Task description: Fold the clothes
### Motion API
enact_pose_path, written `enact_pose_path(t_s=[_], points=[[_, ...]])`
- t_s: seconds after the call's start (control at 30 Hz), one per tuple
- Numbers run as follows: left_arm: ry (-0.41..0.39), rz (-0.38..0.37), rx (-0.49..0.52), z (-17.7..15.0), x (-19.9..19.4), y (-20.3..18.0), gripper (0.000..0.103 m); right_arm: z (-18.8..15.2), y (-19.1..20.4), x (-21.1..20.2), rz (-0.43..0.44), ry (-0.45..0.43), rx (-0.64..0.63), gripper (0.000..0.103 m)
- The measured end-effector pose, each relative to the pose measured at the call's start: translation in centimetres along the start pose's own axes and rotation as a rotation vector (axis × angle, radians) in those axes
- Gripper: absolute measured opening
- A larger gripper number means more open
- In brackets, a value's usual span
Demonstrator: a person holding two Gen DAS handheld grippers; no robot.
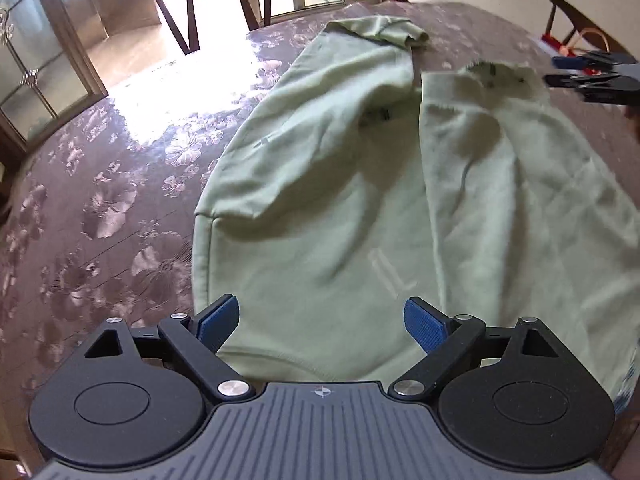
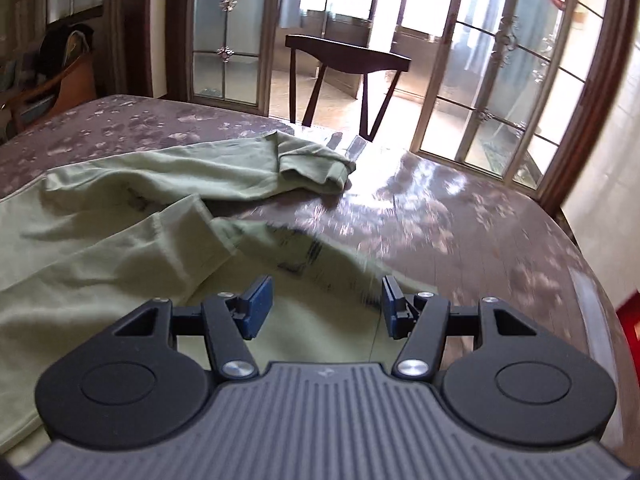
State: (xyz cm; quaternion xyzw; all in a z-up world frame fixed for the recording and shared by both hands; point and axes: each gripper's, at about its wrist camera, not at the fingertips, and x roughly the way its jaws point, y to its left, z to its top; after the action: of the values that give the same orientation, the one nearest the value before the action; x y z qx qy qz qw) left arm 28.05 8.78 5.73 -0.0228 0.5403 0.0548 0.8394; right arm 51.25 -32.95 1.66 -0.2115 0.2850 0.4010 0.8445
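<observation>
A pale green sweatshirt (image 1: 360, 208) lies on the floral table (image 1: 100, 208), its right side folded in over the body and its left sleeve (image 1: 376, 32) reaching to the far end. My left gripper (image 1: 322, 320) is open and empty above the near hem. My right gripper (image 2: 326, 306) is open and empty above the folded edge of the sweatshirt (image 2: 120, 240), near its cuff (image 2: 316, 168). The right gripper also shows in the left wrist view (image 1: 588, 76) at the far right, beside the folded part's top edge.
The table (image 2: 460, 220) has a glossy brown floral cover with strong glare. A dark wooden chair (image 2: 344, 60) stands beyond the far edge before glass doors. A red object (image 2: 628, 320) sits at the right table edge.
</observation>
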Motion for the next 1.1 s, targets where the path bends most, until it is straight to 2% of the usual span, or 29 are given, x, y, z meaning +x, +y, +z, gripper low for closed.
enact_pose_path(t_s=[0.1,0.2,0.33,0.37,0.4,0.43,0.5,0.6,0.63,0.67,0.7,0.73,0.77,0.93,1.03,1.1], points=[[0.021,0.035,0.007,0.2,1.1,-0.1,0.093,1.1,-0.8,3.2,0.016,0.03,-0.017,0.059],[0.043,0.048,-0.012,0.0,1.8,0.2,0.093,1.3,-0.7,6.1,0.042,0.058,-0.046,0.065],[0.058,0.046,-0.067,-0.4,2.3,0.9,0.093,1.6,-0.6,8.9,0.081,0.091,-0.097,0.062],[0.061,0.044,-0.082,-0.5,2.4,1.1,0.093,1.8,-0.7,9.4,0.09,0.104,-0.104,0.055],[0.065,0.041,-0.096,-0.6,2.6,1.2,0.093,1.9,-0.7,9.9,0.1,0.116,-0.11,0.027],[0.068,0.04,-0.107,-0.7,2.7,1.3,0.093,2.0,-0.8,10.4,0.109,0.129,-0.117,0.01],[0.072,0.039,-0.128,-0.7,3.0,1.4,0.093,2.1,-0.7,10.9,0.109,0.121,-0.121,0.009],[0.075,0.041,-0.138,-0.6,3.4,1.3,0.093,2.1,-0.7,12.2,0.112,0.122,-0.112,0.009],[0.078,0.045,-0.14,-0.6,3.6,1.3,0.093,1.9,-0.9,12.3,0.104,0.11,-0.1,0.019],[0.081,0.049,-0.14,-0.5,3.8,1.2,0.093,1.9,-1.1,12.2,0.089,0.103,-0.089,0.037],[0.083,0.054,-0.139,-0.4,3.8,1.2,0.093,1.8,-1.3,12.0,0.064,0.089,-0.085,0.047],[0.082,0.057,-0.137,-0.4,3.8,1.1,0.093,1.8,-1.7,11.6,0.036,0.069,-0.086,0.063],[0.081,0.056,-0.138,-0.4,3.8,1.1,0.093,1.8,-2.3,11.3,0.026,0.052,-0.084,0.068],[0.081,0.05,-0.17,-0.4,4.1,1.2,0.093,3.2,-5.7,9.8,0.036,-0.01,0.015,0.068],[0.082,0.043,-0.204,-0.4,4.4,1.2,0.093,5.0,-4.5,11.0,0.082,-0.03,0.0,0.067],[0.082,0.038,-0.226,-0.4,4.6,1.2,0.093,6.2,-3.3,11.9,0.111,-0.039,-0.021,0.056]])
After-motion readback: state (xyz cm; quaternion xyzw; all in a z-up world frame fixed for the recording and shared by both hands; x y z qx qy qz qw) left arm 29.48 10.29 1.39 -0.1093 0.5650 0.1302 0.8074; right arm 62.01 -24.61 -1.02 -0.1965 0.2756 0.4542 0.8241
